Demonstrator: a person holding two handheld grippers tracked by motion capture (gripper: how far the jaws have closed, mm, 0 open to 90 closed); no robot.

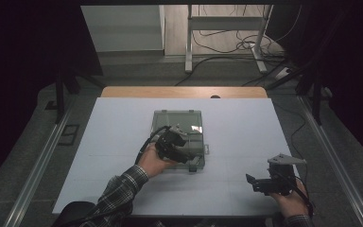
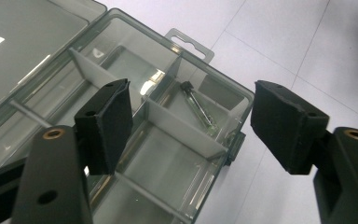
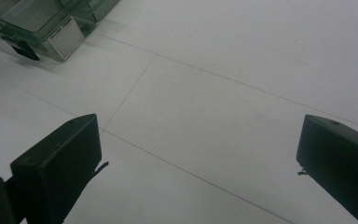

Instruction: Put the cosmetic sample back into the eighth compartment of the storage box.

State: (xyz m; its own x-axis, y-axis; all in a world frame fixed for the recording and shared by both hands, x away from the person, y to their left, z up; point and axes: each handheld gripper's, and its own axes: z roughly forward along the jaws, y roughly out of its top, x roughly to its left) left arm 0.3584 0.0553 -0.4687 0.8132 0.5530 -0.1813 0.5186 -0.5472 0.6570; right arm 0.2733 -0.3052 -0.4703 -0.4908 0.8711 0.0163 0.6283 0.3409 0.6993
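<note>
- Here, a smoky grey transparent plastic organiser box (image 1: 179, 130) lies open on the white matte table sheet (image 1: 246, 132), its flat lid folded back on the far side
- A small white label (image 3: 65, 31) sits on the box's outer wall in the right gripper view; its print is too small to read
- No other writing is legible on the box
- The box's tray is cut into rectangular compartments by pale translucent dividers (image 2: 182, 127), and a clear hang tab (image 2: 189, 45) with a slot sticks out from the rim
- A thin dark metal bit with a glassy shaft (image 2: 197, 106) lies slanted in the corner compartment just below the hang tab, touching neither gripper
- The left gripper (image 2: 191, 126), black and blocky with matte rubber-like pads, hovers over the box tray; no earlier picture is at hand, and its jaws stand apart with nothing pressed between them
- The right gripper (image 3: 198, 172) is well away from the box, low over the bare table sheet at the near right; its jaws are spread wide and empty
- Faint thin lines cross the sheet beside the box
</note>
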